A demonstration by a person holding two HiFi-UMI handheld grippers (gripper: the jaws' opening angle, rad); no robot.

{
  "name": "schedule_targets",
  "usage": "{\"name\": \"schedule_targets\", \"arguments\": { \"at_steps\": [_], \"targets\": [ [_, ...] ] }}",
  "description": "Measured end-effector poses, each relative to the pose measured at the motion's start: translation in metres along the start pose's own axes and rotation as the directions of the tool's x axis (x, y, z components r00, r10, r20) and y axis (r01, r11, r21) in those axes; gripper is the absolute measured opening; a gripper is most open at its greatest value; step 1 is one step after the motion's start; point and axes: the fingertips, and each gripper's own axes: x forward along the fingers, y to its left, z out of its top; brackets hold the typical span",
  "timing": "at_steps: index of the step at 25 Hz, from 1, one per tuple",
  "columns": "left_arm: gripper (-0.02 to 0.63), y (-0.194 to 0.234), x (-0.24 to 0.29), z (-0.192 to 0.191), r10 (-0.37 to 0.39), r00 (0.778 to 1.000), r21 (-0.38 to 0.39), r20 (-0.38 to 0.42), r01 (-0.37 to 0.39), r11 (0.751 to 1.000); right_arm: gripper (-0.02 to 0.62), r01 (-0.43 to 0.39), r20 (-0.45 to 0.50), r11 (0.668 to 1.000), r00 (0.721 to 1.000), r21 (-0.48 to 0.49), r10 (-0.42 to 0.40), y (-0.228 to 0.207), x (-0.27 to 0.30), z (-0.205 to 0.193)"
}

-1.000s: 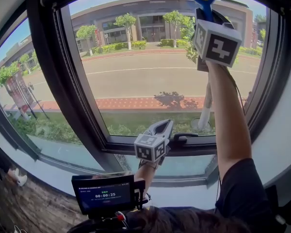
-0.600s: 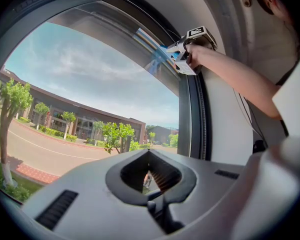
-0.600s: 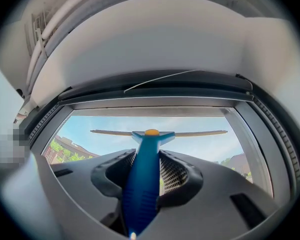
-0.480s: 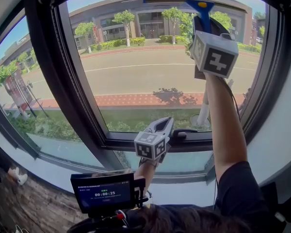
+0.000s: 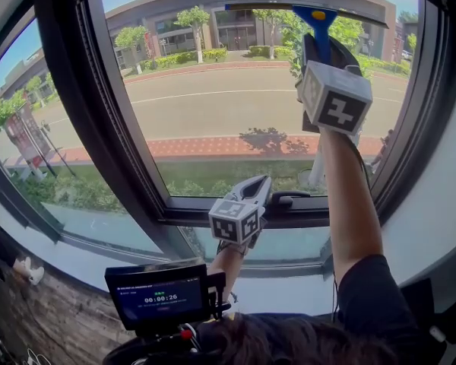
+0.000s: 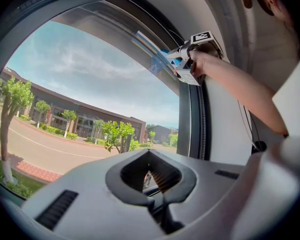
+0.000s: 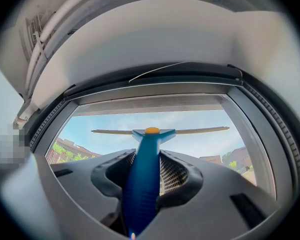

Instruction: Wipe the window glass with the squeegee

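Squeegee point(image 5: 317, 15) handle is clamped by R gripper point(image 5: 324, 48) — blade point(image 5: 262, 7) has been drawn slightly lower on window glass point(image 5: 213, 112) vs 1 s ago. L gripper point(image 5: 251, 195) is kept closed, empty — low by sill point(image 5: 304, 217).

Blue squeegee point(image 7: 142, 179), orange dot on its head; black window frame point(image 5: 125, 173); white marker cube point(image 5: 336, 97), black squares.

Counts at the window point(image 5: 213, 120)
One squeegee point(image 5: 317, 17); two tools, left tool point(image 5: 252, 195) and right tool point(image 5: 324, 52); one small screen point(image 5: 159, 299).
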Motion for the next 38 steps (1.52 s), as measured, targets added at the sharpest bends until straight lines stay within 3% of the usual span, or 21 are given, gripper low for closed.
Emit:
{"name": "schedule_targets", "arguments": {
  "at_steps": [38],
  "targets": [
    [0.002,0.004,-0.007,-0.016,0.005,1.000,-0.039,-0.005,-0.005,0.999,0.140,-0.049,-0.085,0.999,0.995,0.018,0.050,0.002,-0.042,-0.081]
  ]
}}
